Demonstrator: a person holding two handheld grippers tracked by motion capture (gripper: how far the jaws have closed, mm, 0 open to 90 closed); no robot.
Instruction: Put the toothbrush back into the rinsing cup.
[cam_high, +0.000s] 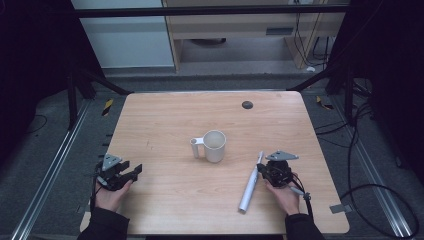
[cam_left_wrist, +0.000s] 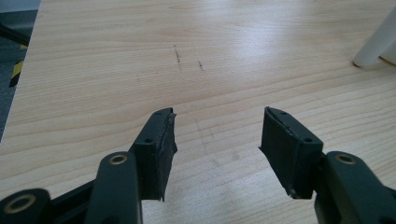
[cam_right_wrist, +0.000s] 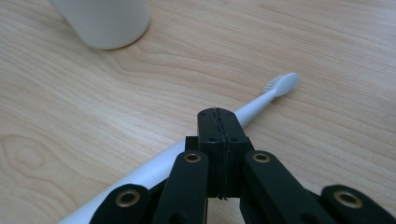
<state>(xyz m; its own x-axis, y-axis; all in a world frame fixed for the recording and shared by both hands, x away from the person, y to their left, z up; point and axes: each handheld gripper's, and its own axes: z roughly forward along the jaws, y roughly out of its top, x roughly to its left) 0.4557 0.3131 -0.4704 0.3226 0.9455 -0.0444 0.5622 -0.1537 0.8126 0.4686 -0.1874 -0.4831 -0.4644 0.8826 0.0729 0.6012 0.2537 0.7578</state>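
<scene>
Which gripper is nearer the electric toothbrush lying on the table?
Right. The right gripper sits right beside the toothbrush, jaws shut above it. The left gripper is far across the table, jaws open.

Left gripper (cam_left_wrist: 217, 135) hangs low over the table (cam_left_wrist: 116, 70), jaws spread wide with only bare wood between them. Faint dark marks (cam_left_wrist: 180, 56) streak the grain ahead. A white handle (cam_left_wrist: 373, 42) pokes in at far right.

Even soft light, dark surroundings
</scene>
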